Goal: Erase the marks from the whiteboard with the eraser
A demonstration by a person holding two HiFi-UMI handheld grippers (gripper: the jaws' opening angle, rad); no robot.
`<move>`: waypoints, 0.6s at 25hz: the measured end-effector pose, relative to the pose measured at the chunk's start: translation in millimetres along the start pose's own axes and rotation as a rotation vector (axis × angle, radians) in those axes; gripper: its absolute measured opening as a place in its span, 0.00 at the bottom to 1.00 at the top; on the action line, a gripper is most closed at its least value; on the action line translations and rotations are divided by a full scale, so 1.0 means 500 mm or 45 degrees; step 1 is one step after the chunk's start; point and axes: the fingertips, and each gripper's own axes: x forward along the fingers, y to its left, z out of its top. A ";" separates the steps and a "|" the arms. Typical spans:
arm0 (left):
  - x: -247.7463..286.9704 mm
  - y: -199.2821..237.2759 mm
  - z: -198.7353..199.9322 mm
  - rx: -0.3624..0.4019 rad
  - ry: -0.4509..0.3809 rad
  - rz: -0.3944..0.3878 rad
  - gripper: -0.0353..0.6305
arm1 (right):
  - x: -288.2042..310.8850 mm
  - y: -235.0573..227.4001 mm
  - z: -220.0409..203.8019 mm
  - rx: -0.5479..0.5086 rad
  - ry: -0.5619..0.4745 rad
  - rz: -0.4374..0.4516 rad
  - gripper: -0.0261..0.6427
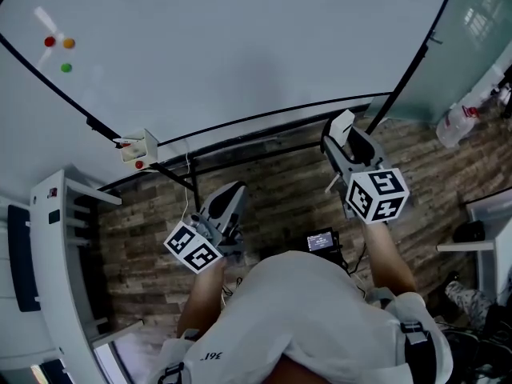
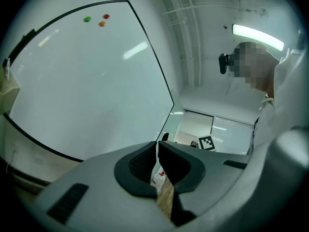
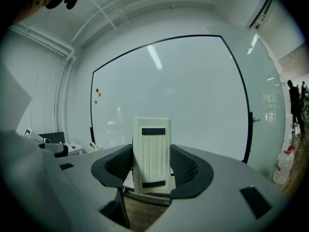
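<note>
The right gripper (image 3: pixel 152 164) is clamping the eraser (image 3: pixel 151 144) upright, with the whiteboard (image 3: pixel 193 95) ahead of it, not touching. The left gripper (image 2: pixel 157 164) is hanging empty, jaws together. The eraser is sticking well past the pads, so pressing hard could be twisting it loose.

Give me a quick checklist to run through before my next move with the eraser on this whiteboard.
1. Eraser gripped by the right gripper: ok, jaws closed on its sides.
2. Left gripper free: ok, jaws together, nothing held.
3. Marks to erase on the whiteboard: cannot tell, none show in any view.
4. Eraser against the board: not ok, it is held low and away from the surface.
5. Magnets out of the way: ok, grouped in one corner.
</note>
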 end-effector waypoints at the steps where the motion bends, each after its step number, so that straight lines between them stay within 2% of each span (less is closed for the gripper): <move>1: 0.004 -0.004 -0.004 0.002 0.001 0.001 0.09 | -0.003 -0.005 -0.002 0.000 0.003 0.005 0.42; 15: 0.016 -0.032 -0.046 -0.025 0.006 0.050 0.09 | -0.037 -0.035 -0.046 -0.012 0.072 0.064 0.42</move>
